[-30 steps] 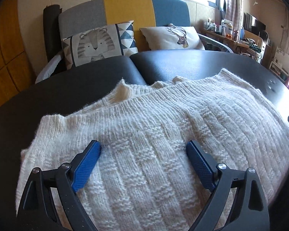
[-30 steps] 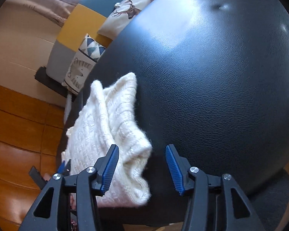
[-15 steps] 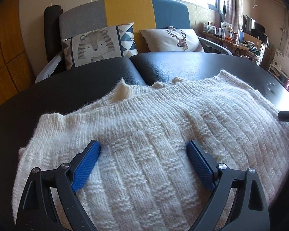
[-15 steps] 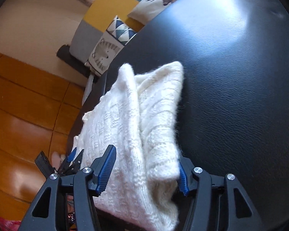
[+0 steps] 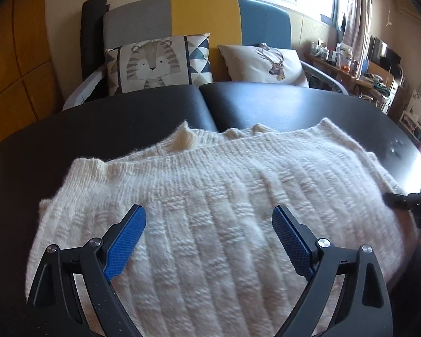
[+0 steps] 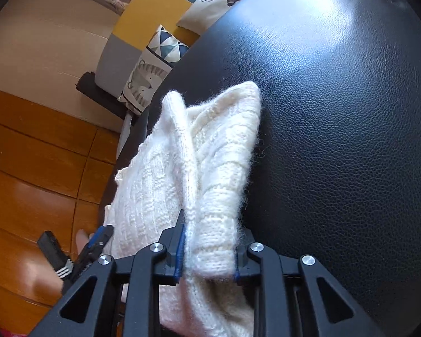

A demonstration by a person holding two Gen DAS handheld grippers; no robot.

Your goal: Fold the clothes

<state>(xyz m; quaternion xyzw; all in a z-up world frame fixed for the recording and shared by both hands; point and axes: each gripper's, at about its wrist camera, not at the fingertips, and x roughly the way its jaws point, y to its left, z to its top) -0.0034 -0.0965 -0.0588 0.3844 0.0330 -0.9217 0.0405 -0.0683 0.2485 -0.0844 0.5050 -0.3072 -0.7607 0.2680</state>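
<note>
Left gripper [image 5: 209, 234]: two black plastic arms with triangular cut-outs, each with two round silver screws behind the pad; fingers [image 5: 125, 241] faced with bright blue pads with a fine dotted grip texture, inner side only. Right gripper [image 6: 207, 248]: same build, black frame, triangular cut-outs, silver screws behind the fingers, blue pads showing only as thin edges. In the right wrist view, out past the left finger, the other gripper's blue-tipped black finger shows, with a small white-and-black ribbed part behind it. Person's hand [image 6: 81, 238] behind it is blurred, sleeve not visible.
</note>
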